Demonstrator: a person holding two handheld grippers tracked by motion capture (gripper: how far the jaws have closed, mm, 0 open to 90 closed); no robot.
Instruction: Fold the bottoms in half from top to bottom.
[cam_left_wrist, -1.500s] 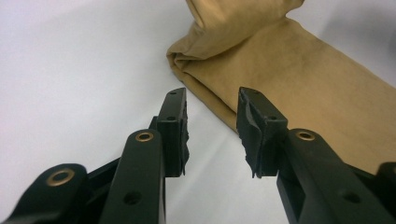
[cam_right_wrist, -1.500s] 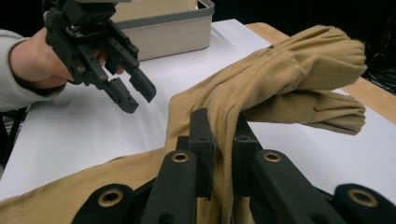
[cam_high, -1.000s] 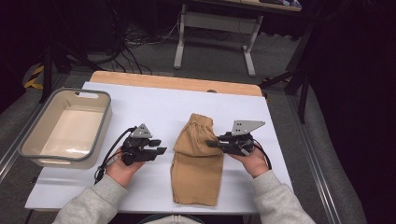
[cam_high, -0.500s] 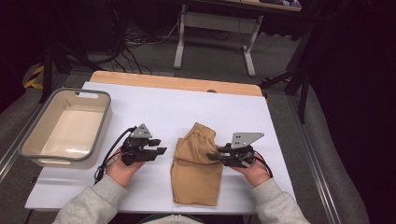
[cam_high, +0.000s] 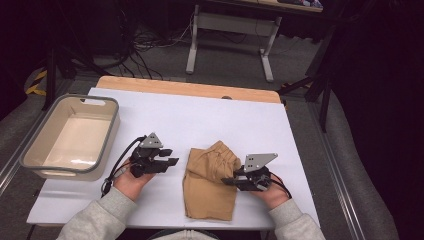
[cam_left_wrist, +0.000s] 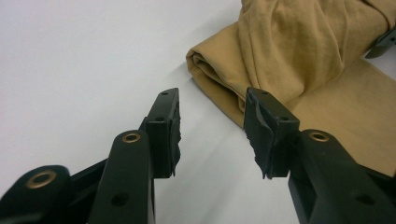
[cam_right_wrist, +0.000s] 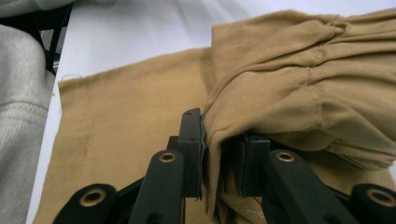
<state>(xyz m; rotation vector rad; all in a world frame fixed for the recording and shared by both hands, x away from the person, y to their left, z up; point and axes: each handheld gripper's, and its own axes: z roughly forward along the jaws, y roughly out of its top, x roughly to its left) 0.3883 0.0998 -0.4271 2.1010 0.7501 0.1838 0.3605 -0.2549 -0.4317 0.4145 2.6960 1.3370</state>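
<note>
Tan cloth is my landmark: it lies on the white table, near the edge closest to me, its far end folded back toward me in a rumpled hump over the flat lower part.

My right gripper sits at the cloth's right edge, pointing in across it. In the right gripper view a fold of the folded-over layer hangs down between my two jaws; the jaws have just been opening and a gap shows on either side of the fabric, though the left pad looks close to it. I cannot tell for certain whether the pads still pinch the fold. My right hand rests on the table just off the cloth's right side.

My left gripper is just left of the cloth, apart from it, aimed at its left edge. In the left gripper view the jaws stand apart with only bare table between them; the cloth's rolled left edge lies just beyond the tips, untouched. My left hand rests on the table left of the cloth.

A beige bin stands well to the left of the cloth, beyond my left gripper.
</note>
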